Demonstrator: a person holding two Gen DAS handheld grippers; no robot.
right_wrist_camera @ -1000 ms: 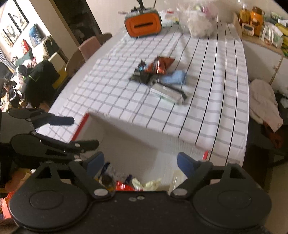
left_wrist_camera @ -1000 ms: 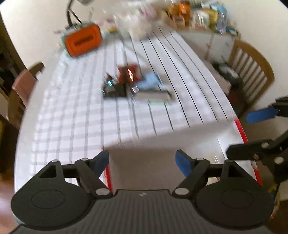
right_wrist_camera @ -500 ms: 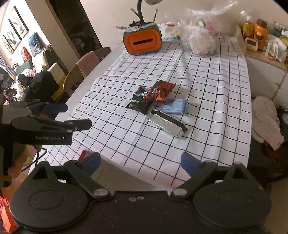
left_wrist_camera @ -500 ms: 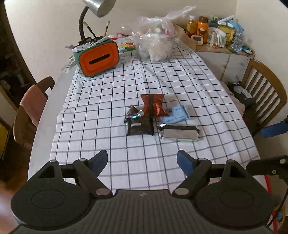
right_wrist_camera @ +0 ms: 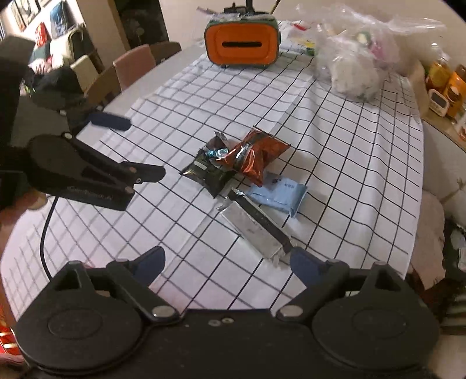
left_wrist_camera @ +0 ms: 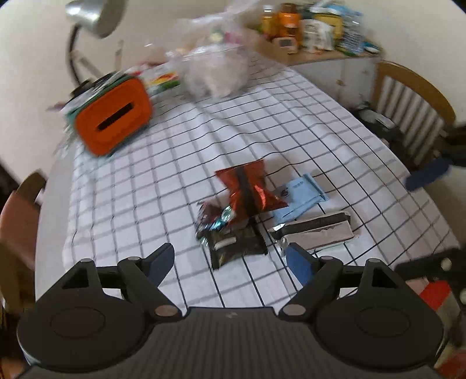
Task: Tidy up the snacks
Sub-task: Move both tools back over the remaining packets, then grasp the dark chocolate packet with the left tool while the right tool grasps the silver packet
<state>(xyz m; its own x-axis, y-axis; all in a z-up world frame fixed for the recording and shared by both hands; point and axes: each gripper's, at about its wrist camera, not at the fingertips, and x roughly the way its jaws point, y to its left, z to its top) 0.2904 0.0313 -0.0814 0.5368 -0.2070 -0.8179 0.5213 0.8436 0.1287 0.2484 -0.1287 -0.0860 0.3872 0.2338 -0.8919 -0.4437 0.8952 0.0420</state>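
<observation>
Several snack packets lie bunched on the checked tablecloth (right_wrist_camera: 349, 151): a red foil packet (left_wrist_camera: 247, 189) (right_wrist_camera: 256, 157), a black packet (left_wrist_camera: 236, 247) (right_wrist_camera: 206, 172), a light blue packet (left_wrist_camera: 297, 198) (right_wrist_camera: 276, 194) and a long silver packet (left_wrist_camera: 317, 233) (right_wrist_camera: 256, 230). My left gripper (left_wrist_camera: 230, 259) (right_wrist_camera: 145, 148) hangs open just short of the black packet, holding nothing. My right gripper (right_wrist_camera: 225, 259) (left_wrist_camera: 406, 224) hovers wide apart near the silver packet's end; its jaws are closing a little with nothing between them.
An orange tissue box (left_wrist_camera: 113, 122) (right_wrist_camera: 241, 46) and a clear plastic bag (left_wrist_camera: 215, 73) (right_wrist_camera: 355, 64) stand at the table's far end. Chairs flank the table (left_wrist_camera: 407, 102) (right_wrist_camera: 131, 67). A sideboard with bottles (left_wrist_camera: 305, 26) is behind. A red-edged box (left_wrist_camera: 437, 294) sits low right.
Both grippers have moved from above a white red-edged box at the table's near end forward over the tablecloth. The snack pile is now much closer to both.
</observation>
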